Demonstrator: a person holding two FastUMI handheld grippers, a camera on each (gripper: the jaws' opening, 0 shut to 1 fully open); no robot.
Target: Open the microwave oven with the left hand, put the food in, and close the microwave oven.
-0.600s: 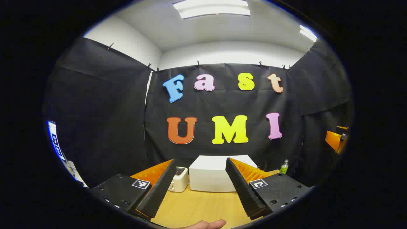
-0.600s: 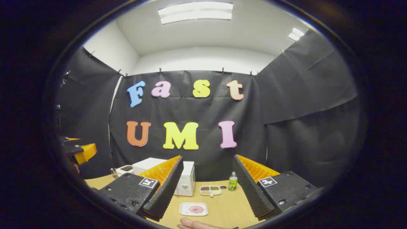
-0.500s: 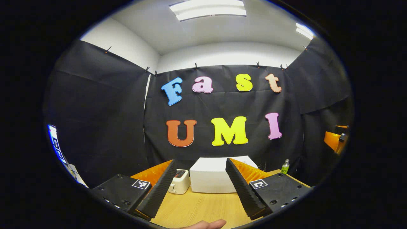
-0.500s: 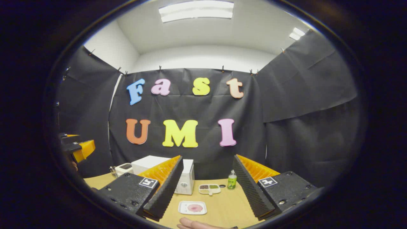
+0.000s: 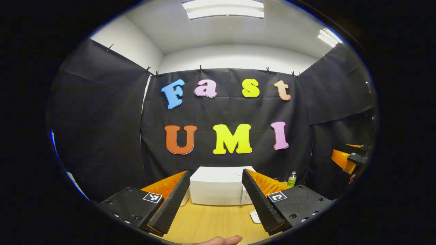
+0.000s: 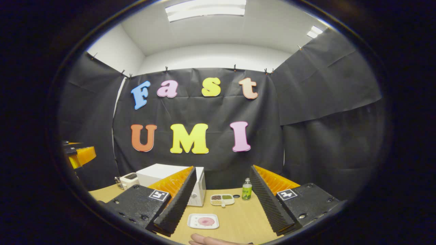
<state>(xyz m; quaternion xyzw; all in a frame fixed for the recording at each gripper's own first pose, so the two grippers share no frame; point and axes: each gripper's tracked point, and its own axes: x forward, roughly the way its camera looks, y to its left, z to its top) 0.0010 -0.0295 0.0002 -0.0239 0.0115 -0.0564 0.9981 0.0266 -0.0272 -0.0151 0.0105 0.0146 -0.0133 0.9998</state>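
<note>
Right gripper [image 6: 219, 204] open above table [image 6: 238, 221]; plate of food [image 6: 203, 221] between fingers, microwave oven [image 6: 170, 180] behind, door closed, green bottle [image 6: 247, 192] beside.

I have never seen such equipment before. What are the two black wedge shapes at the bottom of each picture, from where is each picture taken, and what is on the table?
There is no robot arm here. A person holds a two-finger gripper in each hand, and a camera rides on each one. The wedges are that gripper's own two fingers, seen from behind.

In the left gripper view, the left gripper is open and holds nothing; it faces the white microwave oven, whose door looks closed.

In the right gripper view, the right gripper is also open and holds nothing. On the wooden table lie a white plate with pink food, a divided tray, a green bottle and a small toaster.
</note>
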